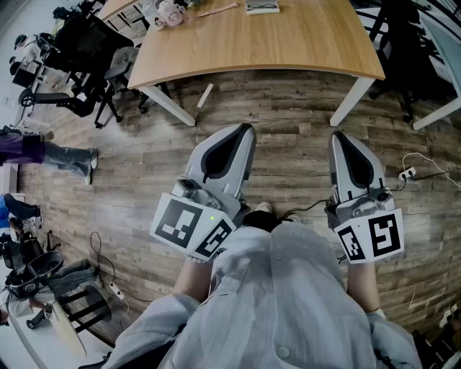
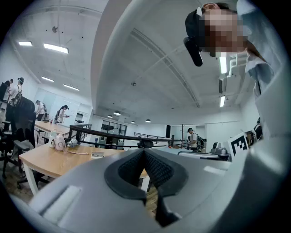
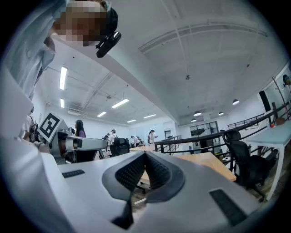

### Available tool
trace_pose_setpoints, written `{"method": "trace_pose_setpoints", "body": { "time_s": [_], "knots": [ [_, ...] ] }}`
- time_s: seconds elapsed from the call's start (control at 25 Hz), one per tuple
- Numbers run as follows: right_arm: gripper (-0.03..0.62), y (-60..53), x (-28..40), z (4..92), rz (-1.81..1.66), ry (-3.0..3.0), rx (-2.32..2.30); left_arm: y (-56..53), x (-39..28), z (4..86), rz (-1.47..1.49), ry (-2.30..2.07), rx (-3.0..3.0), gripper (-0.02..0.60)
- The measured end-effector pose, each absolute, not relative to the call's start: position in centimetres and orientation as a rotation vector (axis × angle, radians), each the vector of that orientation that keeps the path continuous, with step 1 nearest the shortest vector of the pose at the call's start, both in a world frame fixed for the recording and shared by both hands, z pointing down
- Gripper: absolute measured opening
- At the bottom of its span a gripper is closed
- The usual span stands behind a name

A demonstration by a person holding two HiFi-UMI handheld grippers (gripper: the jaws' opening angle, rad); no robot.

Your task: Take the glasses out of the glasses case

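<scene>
The glasses case (image 1: 261, 7) lies at the far edge of the wooden table (image 1: 288, 43), pale and flat with dark frames showing on it. In the left gripper view the glasses case (image 2: 97, 155) is a small shape on the table (image 2: 41, 160). My left gripper (image 1: 247, 130) and right gripper (image 1: 338, 135) hang over the wood floor, well short of the table, both pointing at it. Each is shut with nothing between its jaws. The left gripper (image 2: 144, 151) and the right gripper (image 3: 145, 154) show their ribbed pads pressed together.
Small pink and white bottles (image 1: 166, 13) and a cord sit on the table's left end. Office chairs (image 1: 94, 50) stand at the left, another chair (image 1: 395, 43) at the right. A power strip (image 1: 407, 173) with cable lies on the floor. A person (image 1: 43, 150) stands far left.
</scene>
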State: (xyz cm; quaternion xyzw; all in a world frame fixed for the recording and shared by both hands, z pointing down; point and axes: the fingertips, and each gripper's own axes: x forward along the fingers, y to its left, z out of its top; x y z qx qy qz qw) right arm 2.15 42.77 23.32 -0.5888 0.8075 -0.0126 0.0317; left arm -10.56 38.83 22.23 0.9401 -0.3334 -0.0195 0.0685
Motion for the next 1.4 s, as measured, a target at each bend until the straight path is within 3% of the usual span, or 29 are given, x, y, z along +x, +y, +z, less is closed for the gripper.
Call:
{"method": "trace_pose_setpoints", "body": {
  "time_s": [0.52,0.84,1.4],
  "knots": [
    [0.002,44.0,3.3,23.3,-0.041,2.505,-1.786,40.2,-9.2,21.7,-0.065,-1.029,2.832,0.003],
    [0.002,46.5,3.2,22.6,0.184,2.628,-1.802,42.2,-8.0,20.9,-0.125,-1.058,2.831,0.003],
    [0.002,48.7,6.9,23.3,0.082,2.549,-1.806,44.3,-6.3,20.0,-0.152,-1.104,2.850,0.003]
  ]
}}
